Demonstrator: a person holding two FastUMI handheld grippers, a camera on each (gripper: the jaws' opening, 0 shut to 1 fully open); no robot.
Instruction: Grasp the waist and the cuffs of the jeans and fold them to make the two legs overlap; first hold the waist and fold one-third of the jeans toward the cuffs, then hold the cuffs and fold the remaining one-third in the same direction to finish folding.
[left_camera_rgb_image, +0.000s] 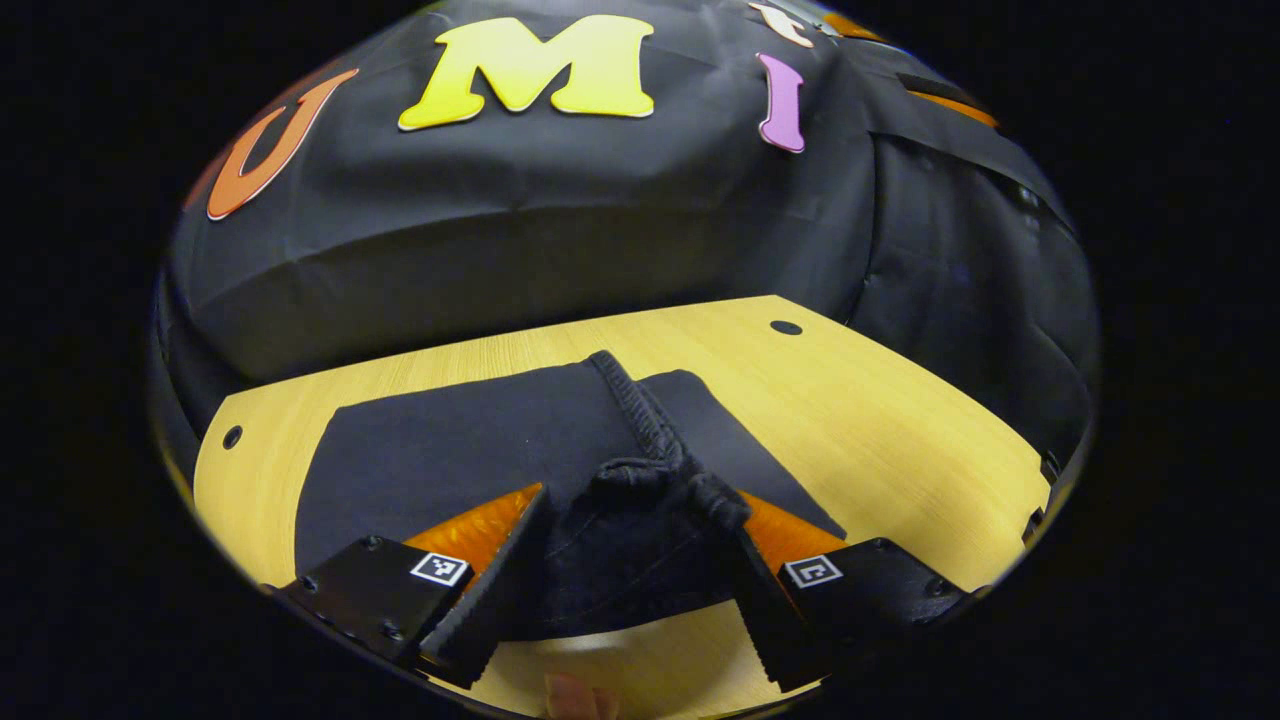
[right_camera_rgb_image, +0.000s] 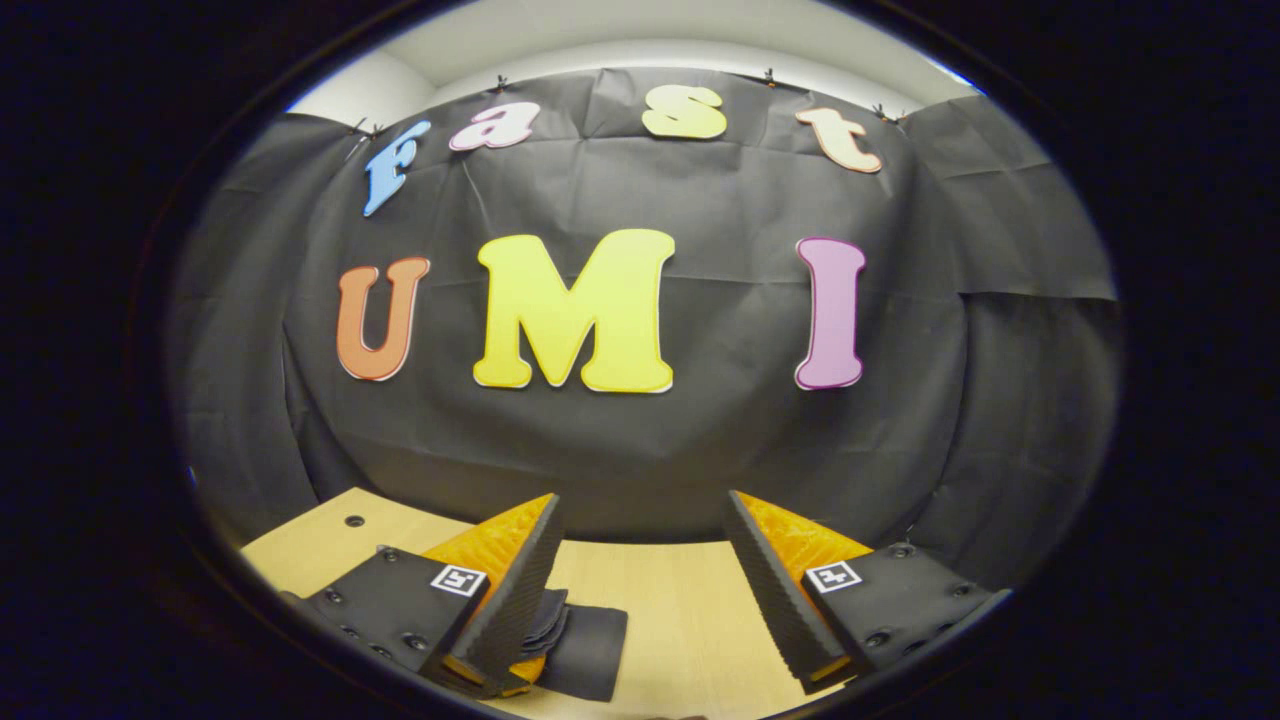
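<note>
Left gripper (left_camera_rgb_image: 640, 590): your fingers are clamped on a bunched fold of the dark denim jeans (left_camera_rgb_image: 450, 455).
Jeans: flat on the pale wooden counter (left_camera_rgb_image: 900, 430).
Right gripper (right_camera_rgb_image: 640, 590): your fingers are apart above the counter, the jeans' edge beside its left finger.

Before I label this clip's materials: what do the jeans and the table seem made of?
Jeans: dark woven cloth, probably denim, matte; it bunches in soft folds between the left gripper fingers and has a thick ridged seam. Table: pale wood or wood-look laminate, smooth with a slight sheen and fine straight grain lines.
</note>
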